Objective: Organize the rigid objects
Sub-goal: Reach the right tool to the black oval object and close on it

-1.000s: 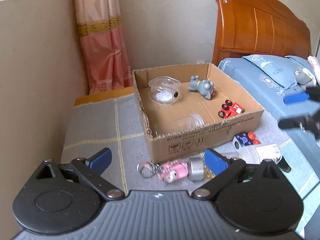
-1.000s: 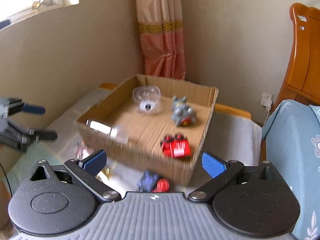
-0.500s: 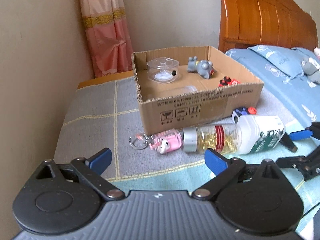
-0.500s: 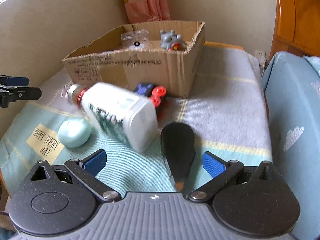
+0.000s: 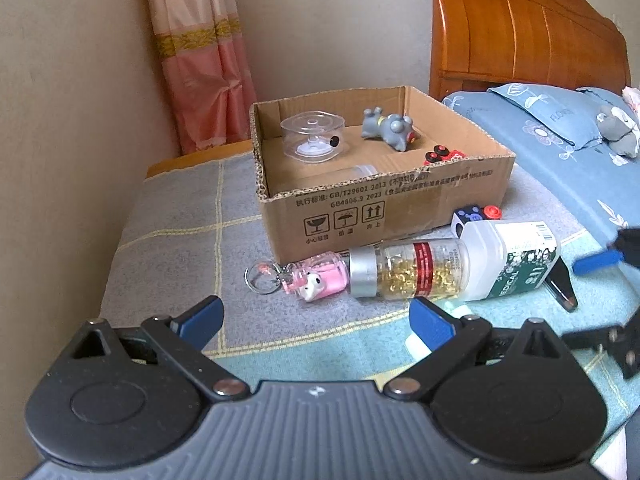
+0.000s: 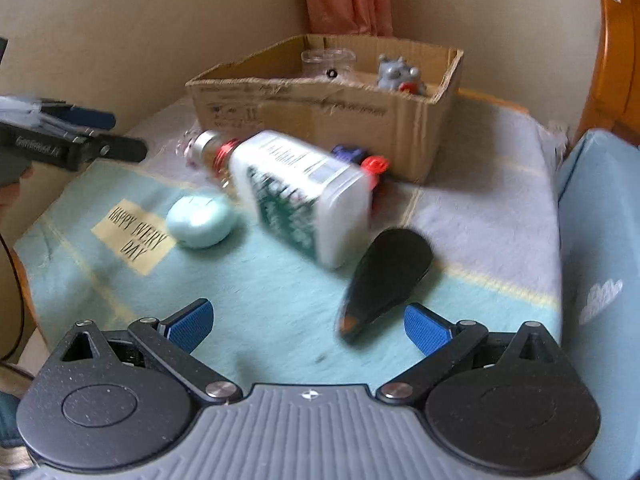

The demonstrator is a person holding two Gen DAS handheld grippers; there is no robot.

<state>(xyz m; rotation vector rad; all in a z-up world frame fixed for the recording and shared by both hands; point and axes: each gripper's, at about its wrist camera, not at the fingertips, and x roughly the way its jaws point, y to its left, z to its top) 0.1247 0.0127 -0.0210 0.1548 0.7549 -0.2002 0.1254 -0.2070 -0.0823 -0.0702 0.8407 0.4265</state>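
Note:
An open cardboard box (image 5: 400, 208) (image 6: 320, 116) stands on a cloth-covered table; inside are a clear plastic dish (image 5: 312, 136), a grey animal figure (image 5: 388, 124) and a red toy car (image 5: 444, 154). In front of the box lie a pink keychain (image 5: 316, 280), a clear bottle of gold pins (image 5: 416, 276), a white and green bottle (image 5: 508, 264) (image 6: 304, 200), a blue and red toy (image 5: 476, 214) and a black oval object (image 6: 384, 276). My left gripper (image 5: 316, 320) is open and empty, just before the keychain. My right gripper (image 6: 306, 322) is open and empty, near the black object.
A mint round case (image 6: 200, 220) lies on the teal cloth. A beige wall runs along the table's left side, with a pink curtain (image 5: 200, 60) in the corner. A bed with a wooden headboard (image 5: 520, 36) and blue bedding stands to the right.
Both grippers have come down from above the box to low over the cloth in front of it. The right gripper has shifted, so the black object now lies right of centre.

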